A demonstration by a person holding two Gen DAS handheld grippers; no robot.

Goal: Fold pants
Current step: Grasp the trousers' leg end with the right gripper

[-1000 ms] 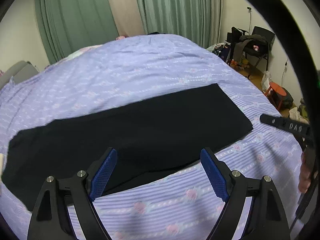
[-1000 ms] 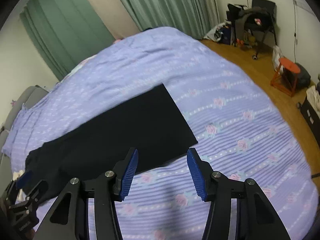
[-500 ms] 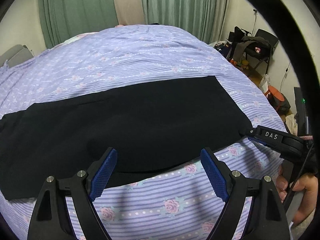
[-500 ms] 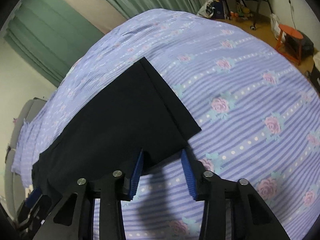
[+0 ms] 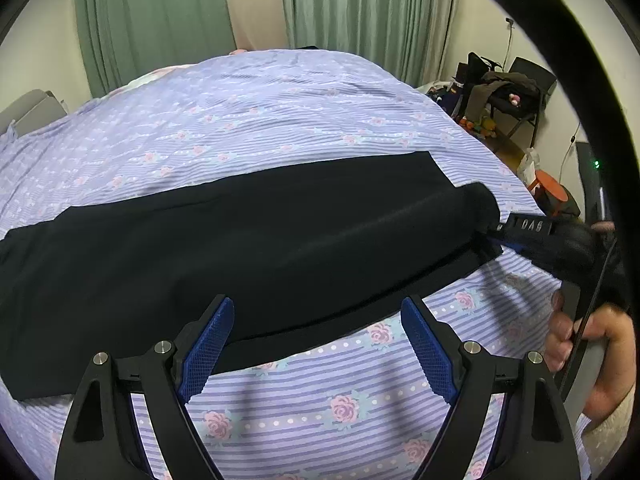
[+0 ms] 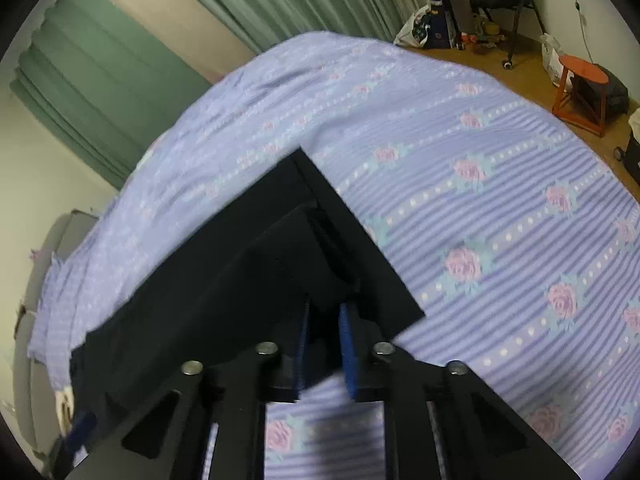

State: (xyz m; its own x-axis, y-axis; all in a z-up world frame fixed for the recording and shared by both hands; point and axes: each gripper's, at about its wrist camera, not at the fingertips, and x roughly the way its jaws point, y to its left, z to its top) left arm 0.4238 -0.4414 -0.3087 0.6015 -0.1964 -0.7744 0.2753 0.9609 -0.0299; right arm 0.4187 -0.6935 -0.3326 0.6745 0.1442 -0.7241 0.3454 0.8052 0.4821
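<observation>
Black pants [image 5: 240,240] lie stretched across a purple flowered bedspread [image 5: 280,120], folded lengthwise. My left gripper [image 5: 316,340] is open and empty, hovering over the near edge of the pants at mid-length. My right gripper [image 6: 325,314] is shut on the near corner of the pants' right end [image 6: 280,264] and lifts the top layer. In the left wrist view the right gripper [image 5: 496,232] shows at the right, with the cloth raised and bunched at its tip.
The bedspread also fills the right wrist view [image 6: 500,220]. Green curtains [image 5: 152,20] hang behind the bed. A chair piled with clothes [image 5: 508,92] and an orange stool [image 6: 580,88] stand on the wooden floor to the right. A grey cushion [image 5: 32,108] lies far left.
My right gripper moved down onto the pants' end corner, closed on it and lifted the cloth. My left gripper stayed open and shifted slightly along the near edge.
</observation>
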